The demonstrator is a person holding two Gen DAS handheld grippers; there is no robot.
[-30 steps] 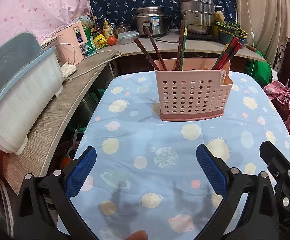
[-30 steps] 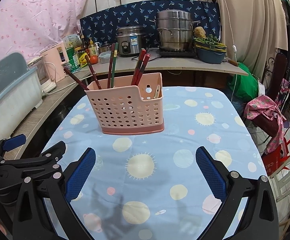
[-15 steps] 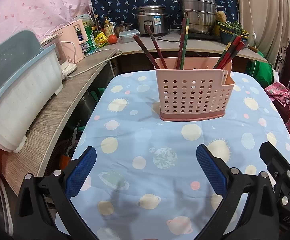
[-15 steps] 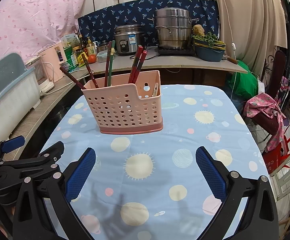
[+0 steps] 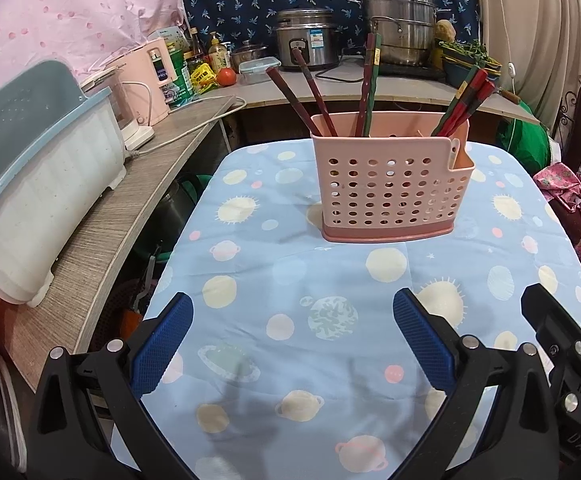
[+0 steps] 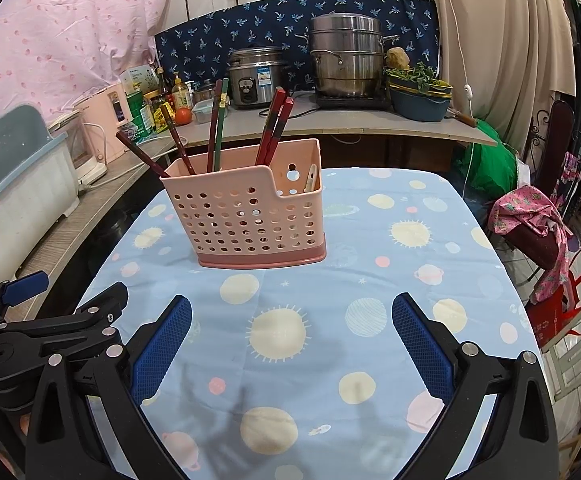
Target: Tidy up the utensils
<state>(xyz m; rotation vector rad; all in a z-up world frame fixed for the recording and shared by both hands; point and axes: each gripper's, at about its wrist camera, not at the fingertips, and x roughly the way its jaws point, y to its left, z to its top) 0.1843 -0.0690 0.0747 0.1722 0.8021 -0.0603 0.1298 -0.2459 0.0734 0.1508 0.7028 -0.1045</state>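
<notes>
A pink perforated utensil basket (image 5: 390,188) stands upright at the far middle of the table (image 5: 250,280), on a blue cloth with planet prints. It also shows in the right wrist view (image 6: 246,208). Several dark red and green chopsticks (image 5: 370,84) lean out of its compartments, also seen in the right wrist view (image 6: 272,128). A pale utensil (image 6: 311,178) sits in its right end section. My left gripper (image 5: 292,340) is open and empty, well short of the basket. My right gripper (image 6: 292,340) is open and empty beside it.
A white and blue dish rack (image 5: 30,184) sits on the wooden counter (image 5: 130,196) at the left. A rice cooker (image 5: 306,42), a steel steamer pot (image 5: 402,24), bottles and a tomato line the back counter. A chair with pink cloth (image 6: 530,224) stands at the right.
Both grippers have drawn back and risen slightly, so the basket sits a little lower in both views. Both stay open and empty. The basket has not moved.
</notes>
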